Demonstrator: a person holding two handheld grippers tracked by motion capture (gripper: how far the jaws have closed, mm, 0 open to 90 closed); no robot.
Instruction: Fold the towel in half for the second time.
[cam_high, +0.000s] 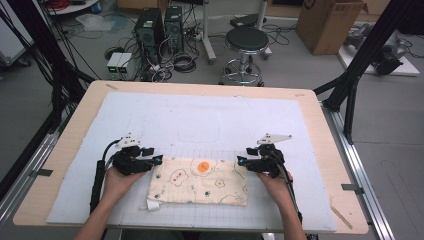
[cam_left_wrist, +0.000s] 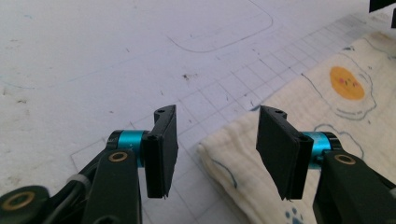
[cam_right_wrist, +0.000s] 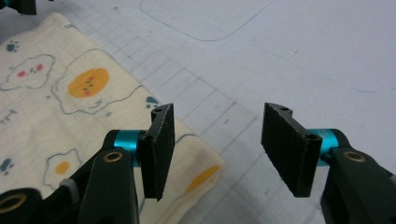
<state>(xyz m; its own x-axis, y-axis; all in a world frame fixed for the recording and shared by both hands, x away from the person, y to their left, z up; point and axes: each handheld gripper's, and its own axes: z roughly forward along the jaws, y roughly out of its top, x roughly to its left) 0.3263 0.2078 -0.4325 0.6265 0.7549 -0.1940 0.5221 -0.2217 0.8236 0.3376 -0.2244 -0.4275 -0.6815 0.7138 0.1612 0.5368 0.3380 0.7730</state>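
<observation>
White surface (cam_high: 150, 115) carries a folded cloth (cam_high: 200, 181) at lower centre; left hand-held gripper (cam_high: 159, 159) and right hand-held gripper (cam_high: 239, 161) flank it, both open, gripping nothing.

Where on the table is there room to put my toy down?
The far half of the white mat, beyond the cloth, is bare from edge to edge. Bare strips also run along the mat's left and right sides, outside each hand. The near middle is crowded: the cloth lies there with the left gripper and right gripper at its ends.
</observation>
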